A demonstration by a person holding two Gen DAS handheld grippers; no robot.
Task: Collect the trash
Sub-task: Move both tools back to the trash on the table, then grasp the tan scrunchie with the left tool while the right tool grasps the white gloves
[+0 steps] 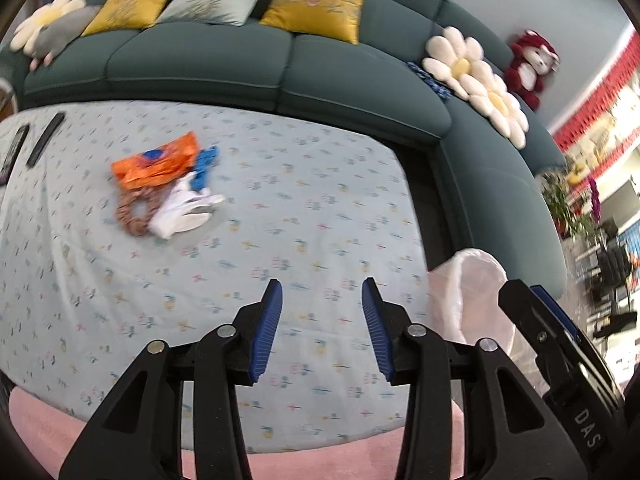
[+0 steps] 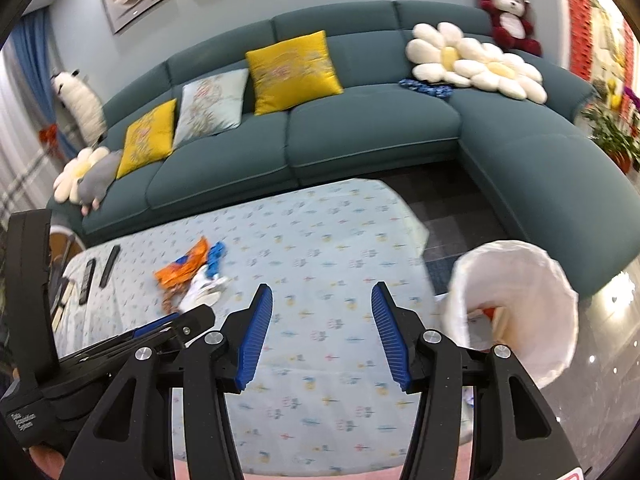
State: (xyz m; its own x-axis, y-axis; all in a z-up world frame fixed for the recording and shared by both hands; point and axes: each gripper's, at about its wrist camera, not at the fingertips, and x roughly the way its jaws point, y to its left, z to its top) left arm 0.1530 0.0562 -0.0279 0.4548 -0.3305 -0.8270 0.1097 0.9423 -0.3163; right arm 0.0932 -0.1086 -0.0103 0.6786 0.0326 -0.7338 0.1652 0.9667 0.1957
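Both grippers stood wide open and empty, blue pads parted, touching nothing. Left gripper hovered above the near part of the table, which was covered in a pale floral cloth, fingers pointing toward the sofa. Right gripper hovered over the same near edge, beside the left one, whose body showed at the lower left of the right wrist view.

Trash lay in one cluster toward the far left part of the table: orange wrapper on top, blue scrap touching its right side, crumpled white paper just below, and a brown ring-shaped item at the cluster's left. Bin with white liner stood off the table's right edge, something orange visible inside. Two remotes lay at the far left corner.
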